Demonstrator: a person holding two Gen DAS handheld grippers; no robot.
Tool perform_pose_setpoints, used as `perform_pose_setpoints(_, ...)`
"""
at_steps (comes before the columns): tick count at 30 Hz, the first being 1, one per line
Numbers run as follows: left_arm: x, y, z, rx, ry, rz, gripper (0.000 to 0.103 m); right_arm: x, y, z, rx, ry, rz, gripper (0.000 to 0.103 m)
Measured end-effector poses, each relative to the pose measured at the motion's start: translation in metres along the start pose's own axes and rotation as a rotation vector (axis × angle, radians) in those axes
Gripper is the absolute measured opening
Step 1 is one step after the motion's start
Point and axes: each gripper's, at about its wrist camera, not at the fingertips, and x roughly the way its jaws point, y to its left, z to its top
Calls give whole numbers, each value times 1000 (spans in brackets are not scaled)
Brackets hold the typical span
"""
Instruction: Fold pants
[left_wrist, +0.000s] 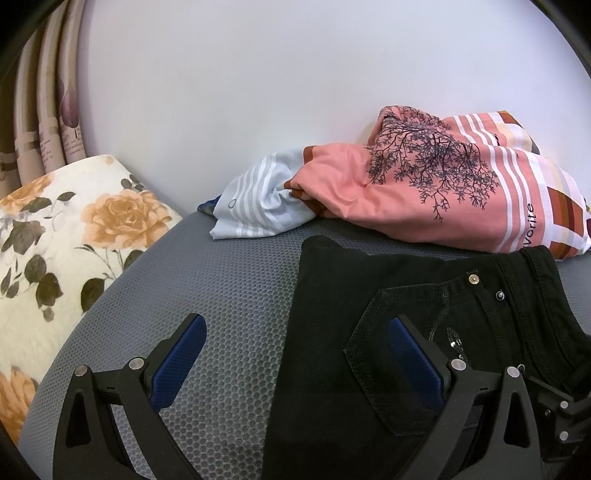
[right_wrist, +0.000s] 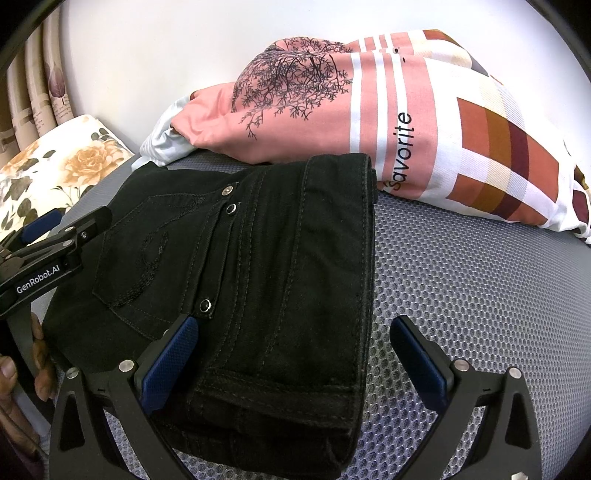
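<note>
Black pants (right_wrist: 258, 266) lie folded into a thick stack on the grey mesh surface (right_wrist: 461, 295), back pocket and snap buttons facing up. In the left wrist view the pants (left_wrist: 351, 302) fill the lower right. My left gripper (left_wrist: 297, 330) is open, its left finger over bare mesh and its right finger over the pocket; it holds nothing. The left gripper (right_wrist: 40, 236) also shows at the left edge of the right wrist view, with a hand on it. My right gripper (right_wrist: 293, 330) is open, straddling the stack's right edge near the front, nothing between the blue pads.
A pink, white and brown printed pillow (right_wrist: 406, 122) lies against the white wall behind the pants, touching their far edge. A floral cushion (left_wrist: 62, 240) sits at the left. Patterned curtains (left_wrist: 44, 122) hang in the far left corner. Bare mesh shows right of the pants.
</note>
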Motion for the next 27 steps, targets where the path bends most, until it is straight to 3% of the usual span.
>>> perform_pose_setpoints(14,-3,4,0,-12,-7,-4,99,1,1,0,1,0,2,103)
perform_pose_setpoints(19,-3,-6,-1,52,-3,-23,99,0,0,0,6,2,5,103)
perform_pose_setpoints(27,-32,-16,-12,48,-71,-36,99,-1,0,0,10,3,7,103)
